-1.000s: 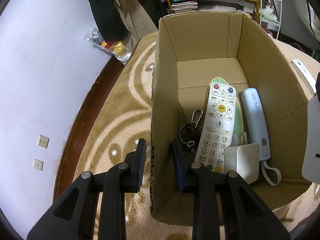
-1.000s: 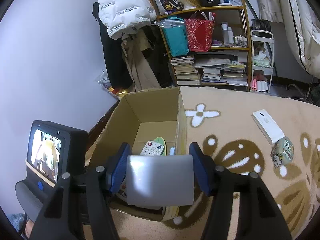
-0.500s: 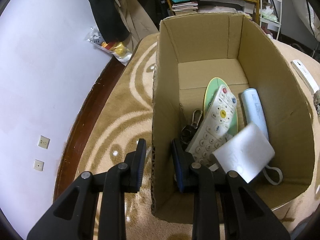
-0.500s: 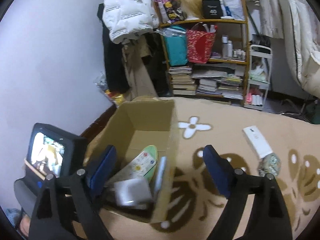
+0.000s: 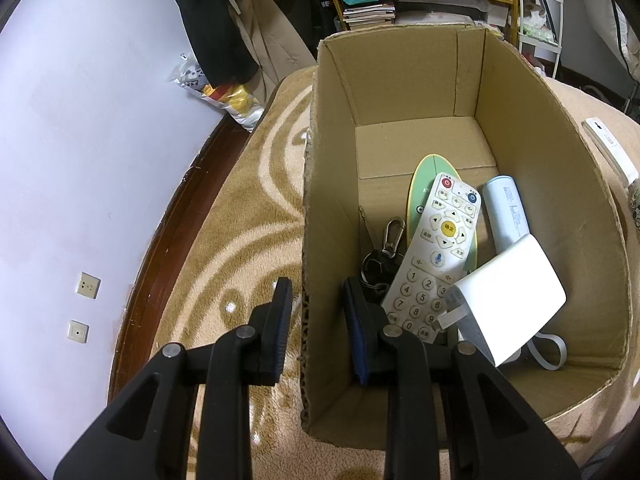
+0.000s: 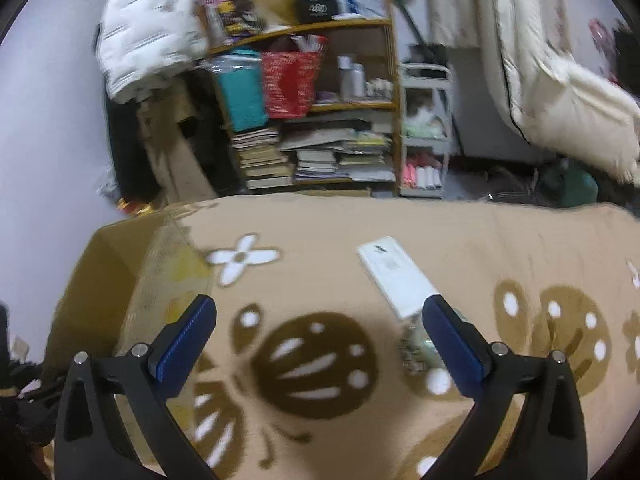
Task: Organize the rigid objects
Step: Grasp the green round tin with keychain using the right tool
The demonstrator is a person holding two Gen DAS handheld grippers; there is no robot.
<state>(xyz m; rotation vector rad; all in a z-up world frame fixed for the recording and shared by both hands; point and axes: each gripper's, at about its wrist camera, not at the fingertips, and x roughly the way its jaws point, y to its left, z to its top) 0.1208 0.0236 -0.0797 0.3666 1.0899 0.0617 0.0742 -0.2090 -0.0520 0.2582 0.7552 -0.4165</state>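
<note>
Left wrist view: left gripper (image 5: 316,320) straddles the near-left wall of the cardboard box (image 5: 328,200), one finger outside, one inside. The wall sits in a visible gap between the pads, so it looks loosely bracketed; whether the pads actually press it, cannot tell. Inside the box: white remote (image 5: 434,260) lying over a green oval piece (image 5: 424,172), pale blue cylinder (image 5: 506,210) beside it, keyring with carabiner (image 5: 384,248) against the left wall, and a white charger block (image 5: 508,296) resting tilted on the remote's lower end. So several rigid items are already boxed.

Right wrist view (blurred): right gripper (image 6: 318,338) spread wide, nothing between the fingers, over the patterned blanket (image 6: 320,360) just right of the box. Ahead lies a flat white device (image 6: 394,276), and touching its near end a small round patterned item (image 6: 416,350), half hidden by the right finger.

Step, as I judge it: between placements, going for the next item. Next move needs the right claw lowered across the white device's narrow width, then closed, while the left steadies the box.
</note>
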